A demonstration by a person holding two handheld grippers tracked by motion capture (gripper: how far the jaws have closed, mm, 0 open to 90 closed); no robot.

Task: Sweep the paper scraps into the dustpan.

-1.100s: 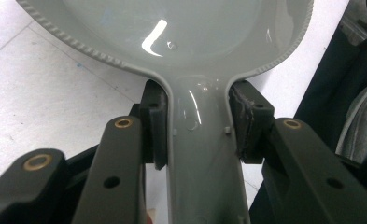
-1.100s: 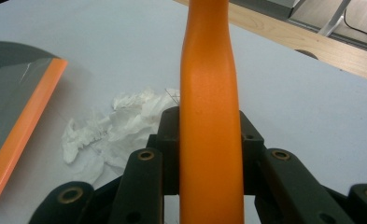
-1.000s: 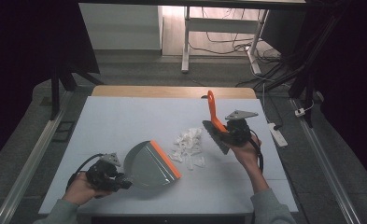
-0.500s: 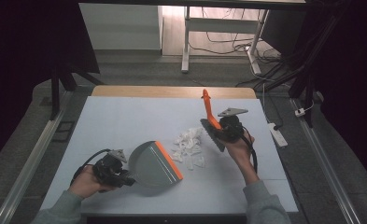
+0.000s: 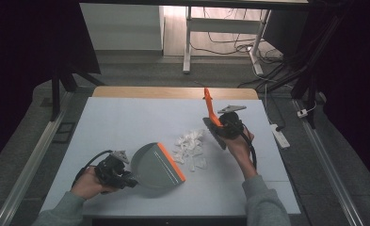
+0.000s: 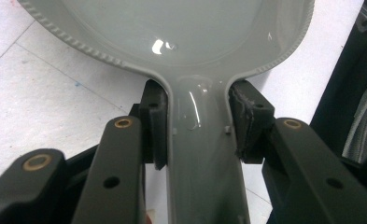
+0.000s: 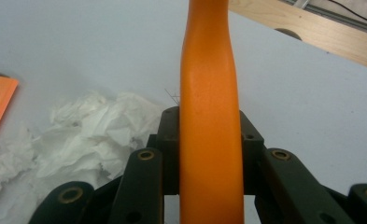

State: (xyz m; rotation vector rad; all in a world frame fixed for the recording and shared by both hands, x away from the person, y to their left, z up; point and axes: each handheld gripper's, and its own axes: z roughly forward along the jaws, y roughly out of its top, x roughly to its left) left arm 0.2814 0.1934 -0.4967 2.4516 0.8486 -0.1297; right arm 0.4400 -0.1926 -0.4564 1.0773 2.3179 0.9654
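Observation:
A grey dustpan with an orange lip lies on the table at the front left. My left gripper is shut on the dustpan's grey handle, both pads pressing its sides. My right gripper is shut on a brush with an orange handle, which rises between the jaws. The brush's dark head hangs just right of a heap of crumpled white paper. The paper lies between the brush and the dustpan's lip.
The white table top ends in a wooden strip at the far edge. A white power strip lies off the table's right side. Table legs and cables stand on the floor beyond.
My right gripper has carried the brush a little leftward and down, toward the paper heap. The dustpan and my left gripper have kept still.

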